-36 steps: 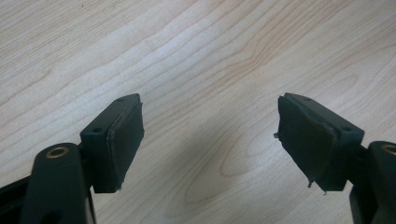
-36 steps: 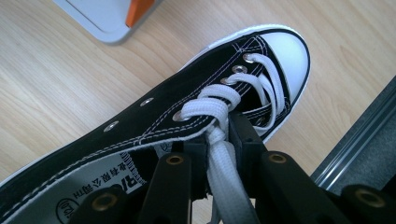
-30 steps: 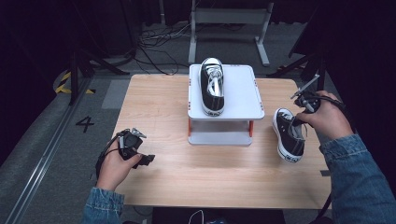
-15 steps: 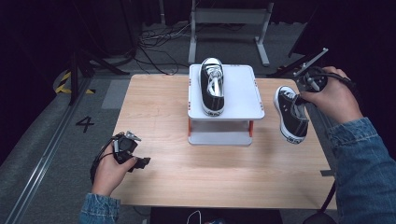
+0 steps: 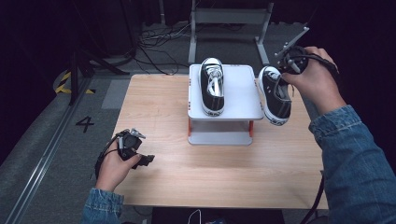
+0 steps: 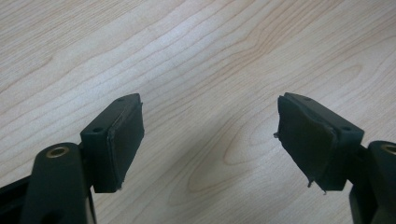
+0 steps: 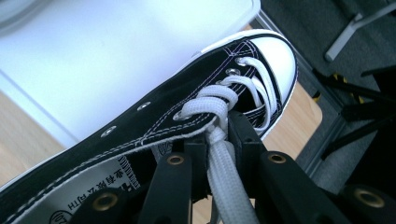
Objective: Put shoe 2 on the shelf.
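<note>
High view, nearest first: the left gripper [image 5: 133,151] rests on the table [image 5: 159,121] at the near left, jaws wide apart and empty, bare wood between them. Farther off, the right gripper [image 5: 287,63] is clamped on the laces and tongue of the second sneaker [image 5: 274,95], held in the air just beside the white stand [image 5: 238,93], where the first sneaker [image 5: 212,86] already sits. Looks like the placing step; next it likely needs carrying over the free right half and lowering flat.
</note>
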`<state>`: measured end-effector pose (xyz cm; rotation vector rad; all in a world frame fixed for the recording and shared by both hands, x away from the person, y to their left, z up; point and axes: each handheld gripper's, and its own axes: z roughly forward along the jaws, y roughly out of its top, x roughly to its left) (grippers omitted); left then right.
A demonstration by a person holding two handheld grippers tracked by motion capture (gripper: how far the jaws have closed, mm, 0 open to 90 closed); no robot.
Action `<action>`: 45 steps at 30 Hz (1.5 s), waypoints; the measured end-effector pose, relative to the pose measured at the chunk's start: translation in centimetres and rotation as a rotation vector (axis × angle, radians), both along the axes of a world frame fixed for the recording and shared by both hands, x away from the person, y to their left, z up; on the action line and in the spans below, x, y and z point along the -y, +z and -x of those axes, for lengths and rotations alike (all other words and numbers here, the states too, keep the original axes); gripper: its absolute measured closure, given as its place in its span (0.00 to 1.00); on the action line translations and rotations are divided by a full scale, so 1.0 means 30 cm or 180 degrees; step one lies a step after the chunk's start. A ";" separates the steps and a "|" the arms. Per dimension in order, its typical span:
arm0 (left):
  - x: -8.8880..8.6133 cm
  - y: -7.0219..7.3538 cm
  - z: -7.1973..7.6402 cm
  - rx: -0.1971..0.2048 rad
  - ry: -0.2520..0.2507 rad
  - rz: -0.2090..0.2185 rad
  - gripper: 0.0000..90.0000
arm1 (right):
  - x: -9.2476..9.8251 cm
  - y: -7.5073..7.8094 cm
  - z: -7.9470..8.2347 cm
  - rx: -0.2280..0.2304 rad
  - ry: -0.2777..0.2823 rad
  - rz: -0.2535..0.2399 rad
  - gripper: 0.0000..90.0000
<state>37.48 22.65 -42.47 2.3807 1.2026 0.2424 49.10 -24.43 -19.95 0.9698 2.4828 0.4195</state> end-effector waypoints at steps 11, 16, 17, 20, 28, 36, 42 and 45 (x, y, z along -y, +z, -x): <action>-0.016 -0.003 0.009 0.0004 0.0035 0.0029 0.26 | -0.150 -0.017 -0.108 0.0030 0.0139 0.0159 0.89; -0.037 -0.011 0.028 -0.0022 0.0100 0.0013 0.26 | -0.205 -0.016 -0.132 0.0095 0.0227 0.0197 0.89; -0.041 -0.012 0.035 -0.0027 0.0121 0.0030 0.26 | -0.218 -0.019 -0.138 0.0110 0.0242 0.0205 0.89; -0.054 -0.011 0.049 -0.0019 0.0153 0.0036 0.26 | -0.258 -0.035 -0.158 0.0153 0.0279 0.0248 0.89; -0.073 -0.019 0.055 -0.0043 0.0193 0.0028 0.26 | -0.337 -0.079 -0.183 0.0164 0.0400 0.0411 0.89; -0.060 -0.023 0.041 -0.0044 0.0145 0.0024 0.26 | -0.379 -0.090 -0.157 0.0134 0.0499 0.0494 0.88; -0.052 -0.023 0.033 -0.0050 0.0117 0.0008 0.26 | -0.369 -0.103 -0.157 0.0137 0.0531 0.0429 0.83; -0.052 -0.023 0.034 -0.0058 0.0121 0.0012 0.26 | -0.353 -0.104 -0.155 0.0152 0.0474 0.0241 0.63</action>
